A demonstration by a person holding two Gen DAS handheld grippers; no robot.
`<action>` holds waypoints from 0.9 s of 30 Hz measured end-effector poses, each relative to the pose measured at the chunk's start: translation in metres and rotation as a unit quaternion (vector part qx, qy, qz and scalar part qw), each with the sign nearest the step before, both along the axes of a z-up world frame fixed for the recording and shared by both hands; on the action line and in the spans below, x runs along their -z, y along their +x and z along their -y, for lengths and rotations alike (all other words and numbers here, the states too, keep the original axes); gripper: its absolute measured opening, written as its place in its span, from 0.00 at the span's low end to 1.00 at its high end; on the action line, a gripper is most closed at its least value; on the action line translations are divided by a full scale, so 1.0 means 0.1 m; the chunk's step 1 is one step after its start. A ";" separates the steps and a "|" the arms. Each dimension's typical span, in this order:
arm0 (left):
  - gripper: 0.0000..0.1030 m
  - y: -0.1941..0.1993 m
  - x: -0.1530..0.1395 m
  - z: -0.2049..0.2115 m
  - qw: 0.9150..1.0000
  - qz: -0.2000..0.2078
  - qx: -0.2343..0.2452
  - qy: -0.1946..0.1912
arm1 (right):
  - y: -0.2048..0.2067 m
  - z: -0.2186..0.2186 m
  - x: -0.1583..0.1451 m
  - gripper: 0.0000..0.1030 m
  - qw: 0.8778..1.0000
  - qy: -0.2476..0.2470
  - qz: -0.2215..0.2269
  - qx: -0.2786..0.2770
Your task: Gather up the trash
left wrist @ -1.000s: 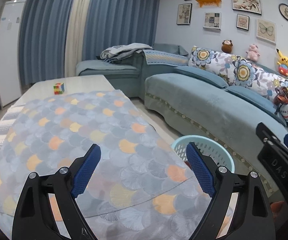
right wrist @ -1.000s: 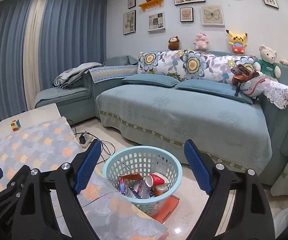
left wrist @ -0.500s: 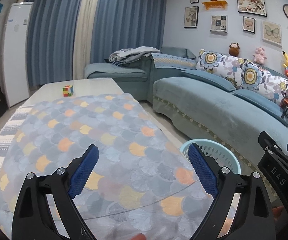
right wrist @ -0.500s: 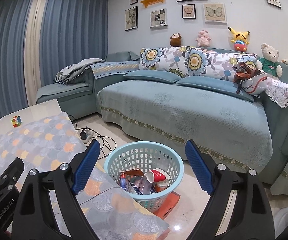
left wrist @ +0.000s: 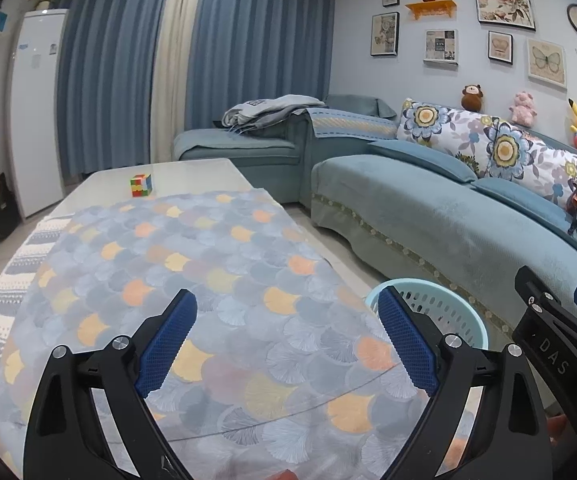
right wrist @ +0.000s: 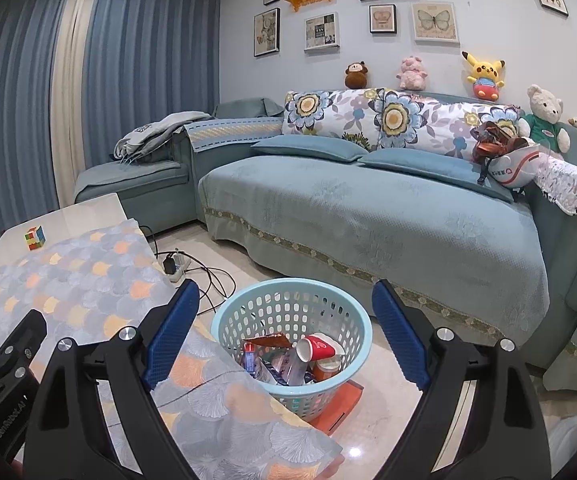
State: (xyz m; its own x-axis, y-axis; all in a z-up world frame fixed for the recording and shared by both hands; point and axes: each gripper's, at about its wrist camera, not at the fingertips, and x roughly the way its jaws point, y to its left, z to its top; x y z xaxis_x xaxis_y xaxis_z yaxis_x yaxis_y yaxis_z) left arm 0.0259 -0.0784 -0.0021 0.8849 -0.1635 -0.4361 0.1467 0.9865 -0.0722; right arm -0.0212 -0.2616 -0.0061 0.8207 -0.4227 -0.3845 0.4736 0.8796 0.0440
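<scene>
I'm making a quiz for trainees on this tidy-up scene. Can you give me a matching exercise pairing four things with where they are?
Things:
1. puzzle cube
2. red paper cup
3. yellow plush toy
4. power strip

Places:
A. on the floor between table and sofa
B. on the bare far end of the table
C. on top of the sofa back
D. inside the light blue basket

Pairs: 1-B, 2-D, 3-C, 4-A

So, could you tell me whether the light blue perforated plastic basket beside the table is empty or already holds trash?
It holds trash: the basket contains a tipped red paper cup, wrappers and other packaging.
</scene>
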 end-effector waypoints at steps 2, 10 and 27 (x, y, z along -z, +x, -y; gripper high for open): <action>0.87 0.01 0.00 -0.01 1.000 -0.002 -0.001 -0.001 | 0.01 0.00 0.01 0.81 1.000 0.001 -0.003 -0.002; 0.87 0.03 0.02 0.00 1.000 -0.006 -0.004 0.002 | 0.05 -0.03 0.03 0.81 1.000 0.004 -0.010 -0.011; 0.87 0.04 0.06 0.00 1.000 -0.013 -0.012 0.012 | 0.08 -0.03 0.06 0.81 1.000 0.009 -0.016 -0.020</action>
